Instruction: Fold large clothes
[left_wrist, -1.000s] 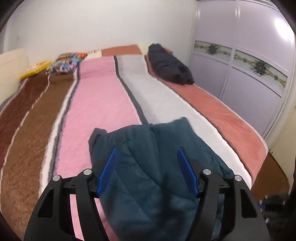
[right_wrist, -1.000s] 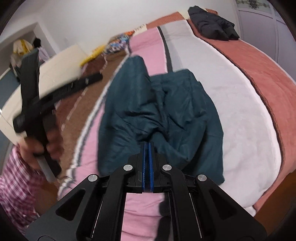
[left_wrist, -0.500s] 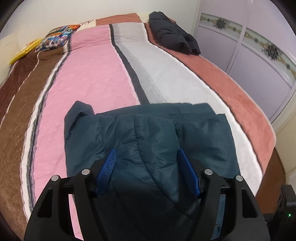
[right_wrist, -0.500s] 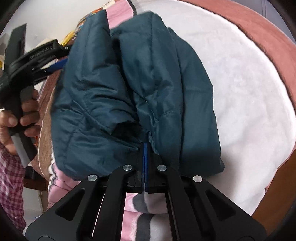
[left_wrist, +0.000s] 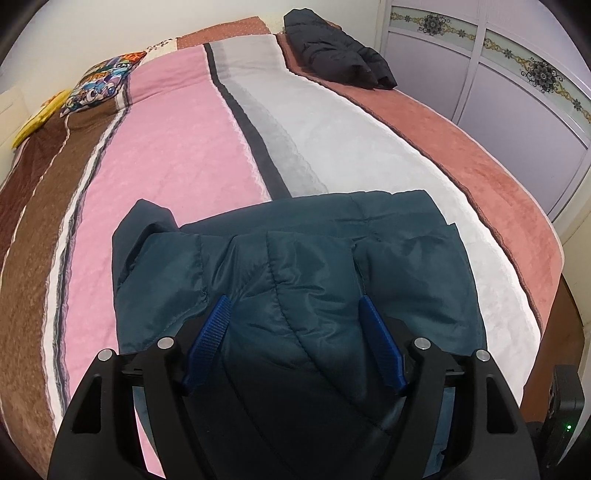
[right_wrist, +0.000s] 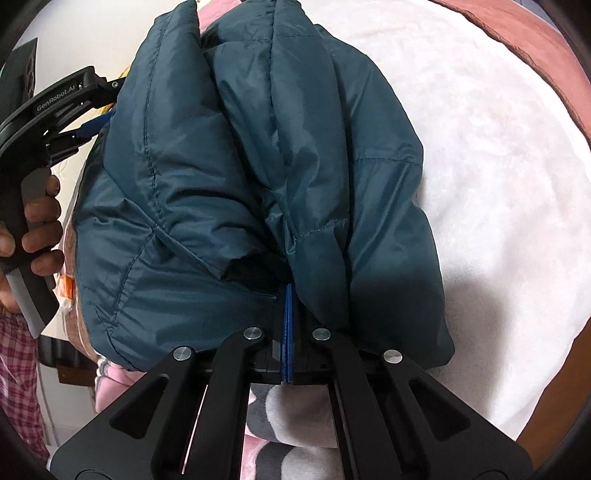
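Left wrist view: the teal padded jacket (left_wrist: 295, 280) lies bunched at the near end of the bed (left_wrist: 207, 158), across the pink and white stripes of the blanket. The left gripper (left_wrist: 295, 328) hangs over it with its jaws opening wide; padding sits between the blue pads, but they do not press on it. A black jacket (left_wrist: 336, 55) lies well apart at the far end.

Right wrist view: the right gripper (right_wrist: 287, 295) is clamped tight on a fold of the teal padded jacket. A hand (right_wrist: 33, 225) holds the other tool at the left.

The step looks like laying a folded half down. Next the right gripper should release, then the fold needs smoothing flat
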